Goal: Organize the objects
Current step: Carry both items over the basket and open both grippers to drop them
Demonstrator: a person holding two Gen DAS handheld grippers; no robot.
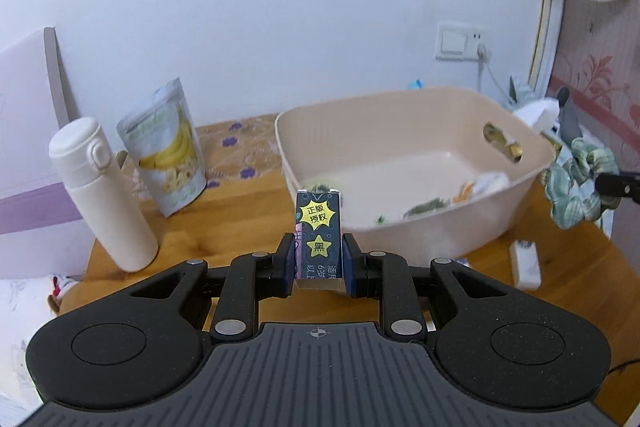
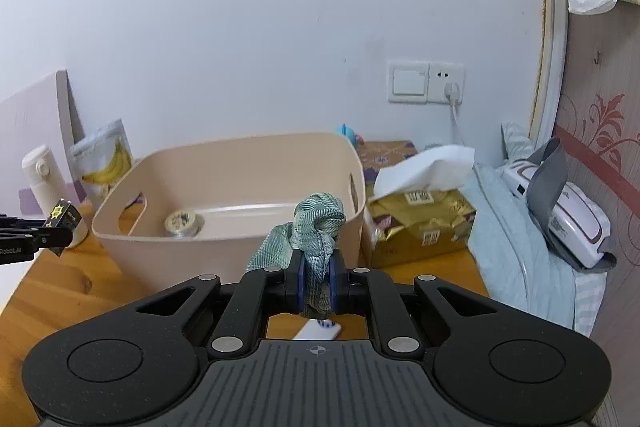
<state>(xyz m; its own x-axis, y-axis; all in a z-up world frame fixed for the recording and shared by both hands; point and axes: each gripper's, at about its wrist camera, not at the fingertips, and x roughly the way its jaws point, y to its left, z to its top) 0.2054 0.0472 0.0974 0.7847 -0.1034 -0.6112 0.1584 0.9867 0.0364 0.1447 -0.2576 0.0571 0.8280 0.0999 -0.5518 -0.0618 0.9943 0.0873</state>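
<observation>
Left gripper (image 1: 319,259) clamping small dark box (image 1: 319,227) upright, hovering before beige basket (image 1: 500,131). Right gripper (image 2: 317,281) pinching green plaid cloth (image 2: 318,223), bunching above jaws, near basket's front wall. Round tin (image 2: 182,223) sitting inside; other contents blurring, possibly wrappers. White bottle (image 1: 100,195) and banana pouch (image 1: 168,151) standing left on wooden table (image 1: 224,231).

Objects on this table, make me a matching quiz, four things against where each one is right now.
Things:
1. small dark box
2. green cloth
3. round tin
4. white bottle

Places:
A. inside the beige tub
B. held by the right gripper
C. standing beside the banana snack bag
D. held by the left gripper

Pairs: 1-D, 2-B, 3-A, 4-C
</observation>
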